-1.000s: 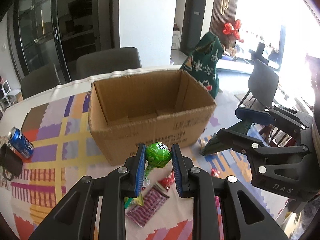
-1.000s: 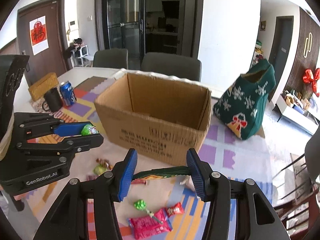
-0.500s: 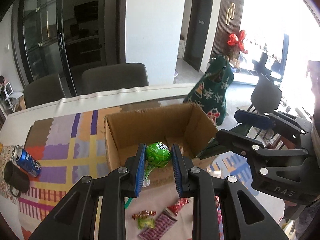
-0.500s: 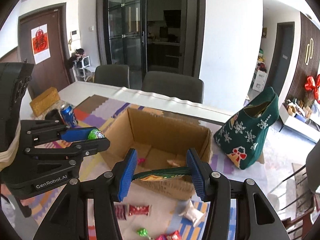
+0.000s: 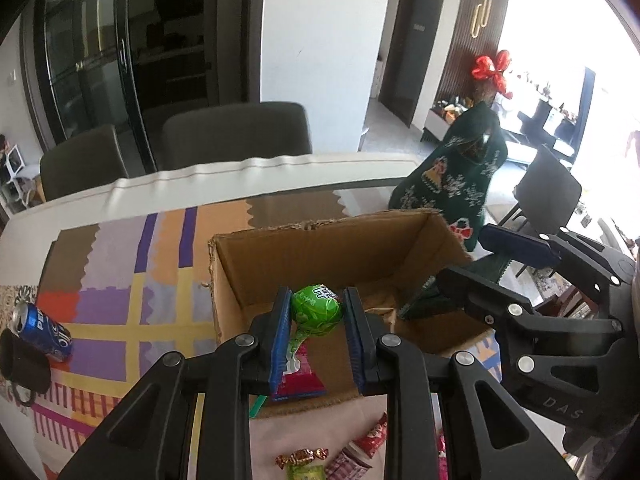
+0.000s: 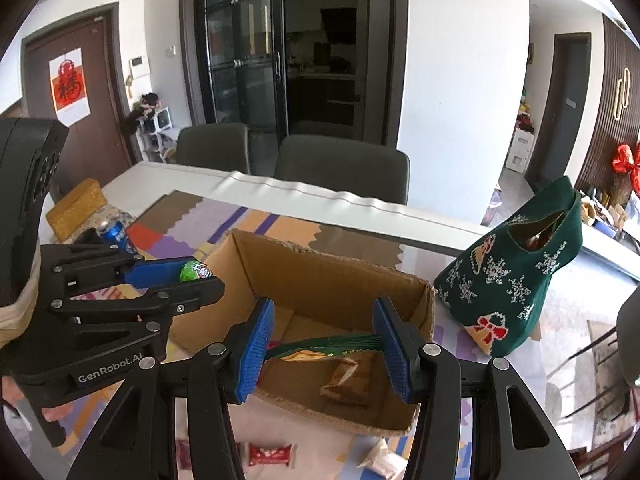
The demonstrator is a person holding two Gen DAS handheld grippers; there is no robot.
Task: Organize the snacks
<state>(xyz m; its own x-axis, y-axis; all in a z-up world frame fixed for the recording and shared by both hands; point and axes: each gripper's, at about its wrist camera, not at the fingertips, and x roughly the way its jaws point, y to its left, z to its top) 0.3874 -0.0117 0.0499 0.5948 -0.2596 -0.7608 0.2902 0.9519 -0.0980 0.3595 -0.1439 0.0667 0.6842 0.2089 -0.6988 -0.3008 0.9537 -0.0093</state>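
Green and round, the foil-wrapped lollipop (image 5: pixel 317 309) sits pinched between the left gripper (image 5: pixel 316 332)'s blue pads above the open brown cardboard box (image 5: pixel 240 276). The right gripper (image 6: pixel 324 346) clamps a flat dark-green snack packet (image 6: pixel 320 349) edge to edge, seemingly over the box too.

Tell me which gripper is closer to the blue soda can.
Left. The left gripper, shut on a green lollipop, hangs at the cardboard box's near-left corner, on the blue soda can's side. The right gripper, holding a green packet, is over the box, farther away.
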